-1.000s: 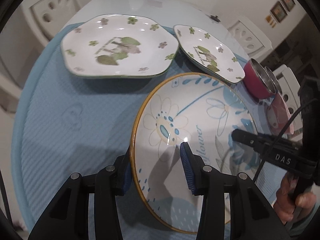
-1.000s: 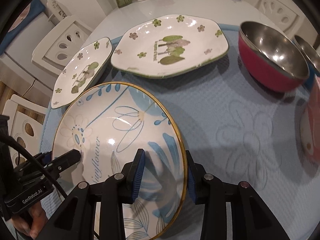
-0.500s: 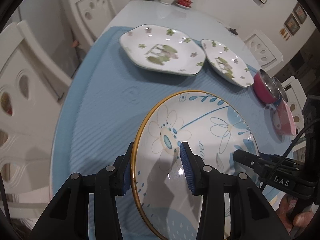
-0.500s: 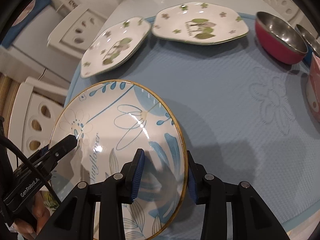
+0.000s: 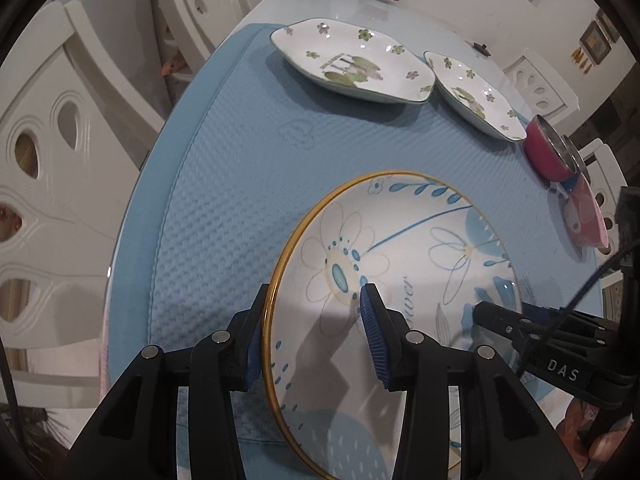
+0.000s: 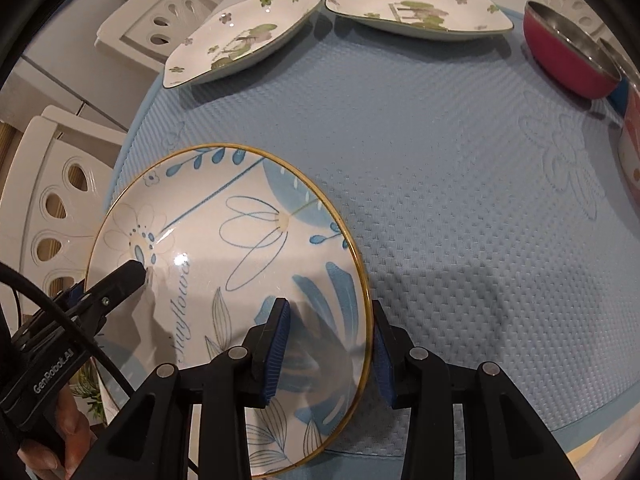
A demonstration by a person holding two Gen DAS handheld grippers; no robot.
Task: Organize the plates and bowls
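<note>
A pale blue quilted mat [image 6: 440,184] covers the near end of a glossy white table [image 5: 360,12], with white cut-out chairs [image 5: 48,184] around it. Over the mat's near edge hangs the round white bowl-plate with a gold rim and blue flower painting [image 5: 400,264], gripped from both sides. The left gripper [image 5: 312,336] clamps its left rim, one blue pad inside the dish and one outside, jaws partly closed on the rim. The right gripper [image 6: 326,344] pinches the opposite rim the same way (one pad on the painted inside, one under the gold edge).

Farther back on the mat lie two white angular plates with green clover and tree prints: the larger plate [image 5: 352,60] and, just beside it, the smaller plate [image 5: 476,96]. Right of them sits a magenta bowl with a steel lining [image 6: 568,56], and nearer a pink bowl [image 5: 588,216], only partly in view.
</note>
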